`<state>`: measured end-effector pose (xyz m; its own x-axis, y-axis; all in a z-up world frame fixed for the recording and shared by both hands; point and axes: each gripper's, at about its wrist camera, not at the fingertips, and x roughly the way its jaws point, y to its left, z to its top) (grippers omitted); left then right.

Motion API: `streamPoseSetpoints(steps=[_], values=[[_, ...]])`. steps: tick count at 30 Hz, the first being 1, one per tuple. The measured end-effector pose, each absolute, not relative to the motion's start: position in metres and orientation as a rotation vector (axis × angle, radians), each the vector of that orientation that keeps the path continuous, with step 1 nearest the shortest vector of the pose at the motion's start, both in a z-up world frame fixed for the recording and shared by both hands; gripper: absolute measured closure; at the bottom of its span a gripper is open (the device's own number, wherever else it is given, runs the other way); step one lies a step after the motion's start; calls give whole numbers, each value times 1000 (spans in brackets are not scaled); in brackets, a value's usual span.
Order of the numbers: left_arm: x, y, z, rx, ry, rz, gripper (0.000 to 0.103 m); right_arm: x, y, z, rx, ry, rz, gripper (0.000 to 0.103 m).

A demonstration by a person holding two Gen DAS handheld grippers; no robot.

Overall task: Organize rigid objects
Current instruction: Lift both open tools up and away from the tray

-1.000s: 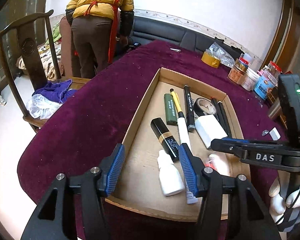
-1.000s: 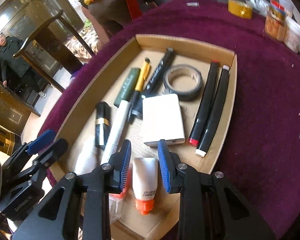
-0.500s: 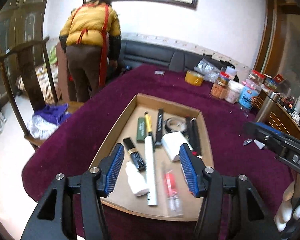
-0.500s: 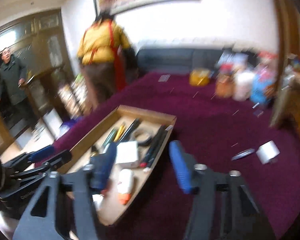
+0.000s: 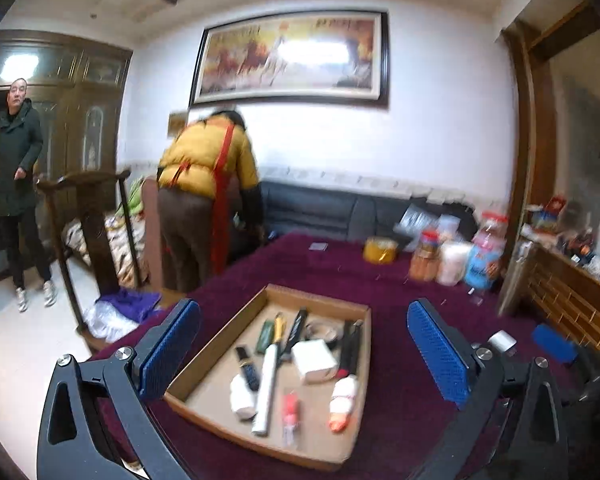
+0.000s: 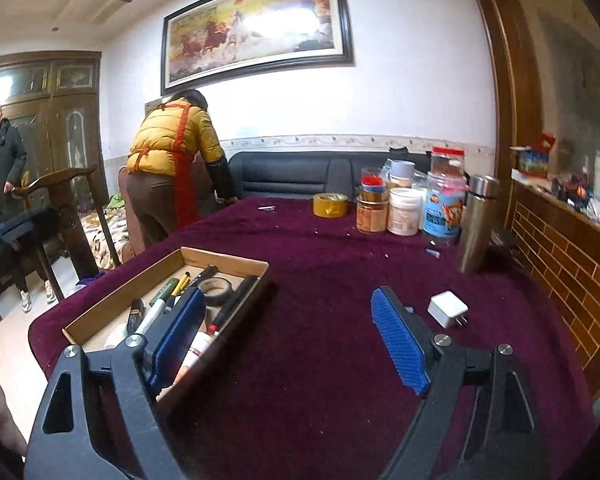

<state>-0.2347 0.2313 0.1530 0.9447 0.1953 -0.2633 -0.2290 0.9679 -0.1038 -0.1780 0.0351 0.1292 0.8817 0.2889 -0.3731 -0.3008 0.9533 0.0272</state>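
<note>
Both claws wide apart and empty above the purple worktop [image 6: 320, 280].

The left claw [image 5: 304, 356] hangs over the cardboard tray [image 5: 220, 332], which holds pens, a tape roll [image 6: 219, 290], a white box [image 5: 315, 360] and small tubes. The right claw [image 6: 288, 340] sits right of the tray, over bare cloth. A white charger plug [image 6: 447, 309] lies on the worktop, just right of the right claw's fingers and well apart from the tray.
</note>
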Motion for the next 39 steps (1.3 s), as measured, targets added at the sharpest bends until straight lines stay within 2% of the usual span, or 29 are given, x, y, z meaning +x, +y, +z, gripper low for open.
streamPoseSetpoints(steps=[2, 6, 12, 23, 39], values=[[-229, 226, 157, -143, 273, 163, 1, -178, 29, 127, -13, 399, 310, 17], [-202, 218, 154, -149, 422, 146, 1, -179, 25, 122, 3, 423, 314, 17], [-204, 209, 144, -81, 416, 273, 1, -175, 34, 114, -24, 468, 331, 17], [-184, 226, 94, -57, 618, 357, 1, -170, 77, 90, -142, 568, 373, 17], [-172, 244, 77, -102, 703, 316, 1, -156, 83, 79, -149, 637, 372, 17]])
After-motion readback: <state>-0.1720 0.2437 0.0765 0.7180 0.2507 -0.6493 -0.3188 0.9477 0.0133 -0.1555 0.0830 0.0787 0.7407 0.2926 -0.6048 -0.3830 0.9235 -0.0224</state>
